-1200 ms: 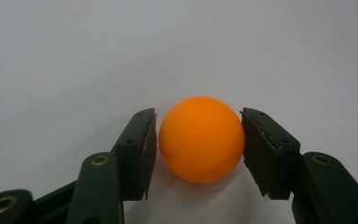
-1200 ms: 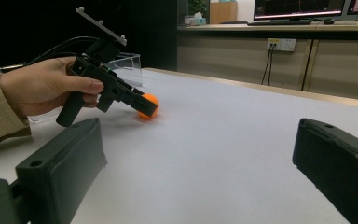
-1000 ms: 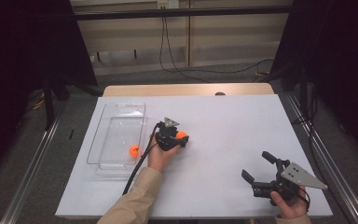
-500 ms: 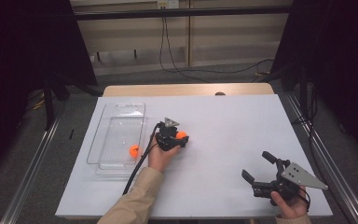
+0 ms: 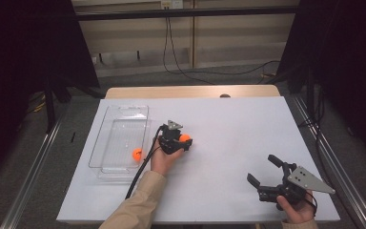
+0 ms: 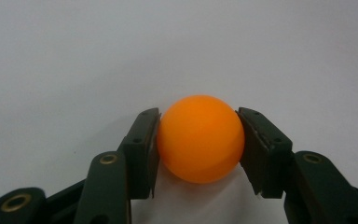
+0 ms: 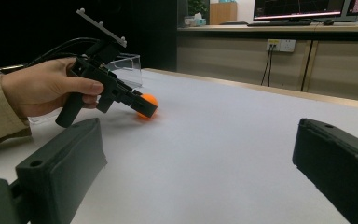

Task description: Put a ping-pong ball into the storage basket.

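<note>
An orange ball [image 6: 200, 138] rests on the white table, and my left gripper [image 6: 198, 119] is shut on it, one pad pressed to each side. In the high view this ball [image 5: 185, 139] lies just right of the clear tray, with the left gripper [image 5: 183, 142] angled down onto it. A second orange ball [image 5: 137, 153] lies inside the clear plastic tray [image 5: 124, 113]. My right gripper [image 5: 263, 168] stands open near the table's front right with nothing between its jaws. The right gripper view shows the left gripper [image 7: 142, 108] and its ball [image 7: 149, 102] farther off.
The white table top [image 5: 238, 129] spreads between the two grippers. The left gripper's black cable [image 5: 140, 171] trails back along the sleeve toward the front edge. Metal rails run along both sides of the table.
</note>
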The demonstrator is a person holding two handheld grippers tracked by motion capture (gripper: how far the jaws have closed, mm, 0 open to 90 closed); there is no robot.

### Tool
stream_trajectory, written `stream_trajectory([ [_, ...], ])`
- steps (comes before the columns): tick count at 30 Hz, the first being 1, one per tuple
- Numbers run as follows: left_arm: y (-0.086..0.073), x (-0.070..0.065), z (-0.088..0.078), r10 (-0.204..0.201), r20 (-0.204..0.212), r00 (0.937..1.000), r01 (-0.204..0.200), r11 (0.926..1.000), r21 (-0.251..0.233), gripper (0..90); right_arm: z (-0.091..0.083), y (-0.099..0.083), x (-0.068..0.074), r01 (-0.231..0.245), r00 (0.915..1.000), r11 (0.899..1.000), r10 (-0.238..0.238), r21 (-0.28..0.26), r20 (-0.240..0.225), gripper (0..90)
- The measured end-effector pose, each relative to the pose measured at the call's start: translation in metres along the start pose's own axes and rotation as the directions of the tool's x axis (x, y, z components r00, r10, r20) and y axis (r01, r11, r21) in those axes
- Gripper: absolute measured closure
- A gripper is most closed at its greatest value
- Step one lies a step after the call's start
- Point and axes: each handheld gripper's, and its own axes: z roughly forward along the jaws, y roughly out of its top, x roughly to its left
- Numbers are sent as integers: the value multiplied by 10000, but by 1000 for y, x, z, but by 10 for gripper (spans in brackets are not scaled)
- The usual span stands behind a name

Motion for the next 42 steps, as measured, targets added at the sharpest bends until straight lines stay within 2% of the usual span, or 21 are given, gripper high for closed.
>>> stream_trajectory([
  [4, 0, 1, 0, -57, -76, 10000, 57, 10000, 45, 508, 0, 0, 0, 0, 10000, 10000, 0, 5, -17, 15],
  [15, 1, 0, -4, -219, 134, 9997, 217, 9997, 102, 509, 0, 0, 0, -15, 10000, 10000, 15, 16, -19, 15],
  [42, 6, -5, -25, -66, 497, 9987, 49, 9994, 335, 509, 2, -1, 1, 48, 10000, 10000, -48, 37, -29, 15],
])
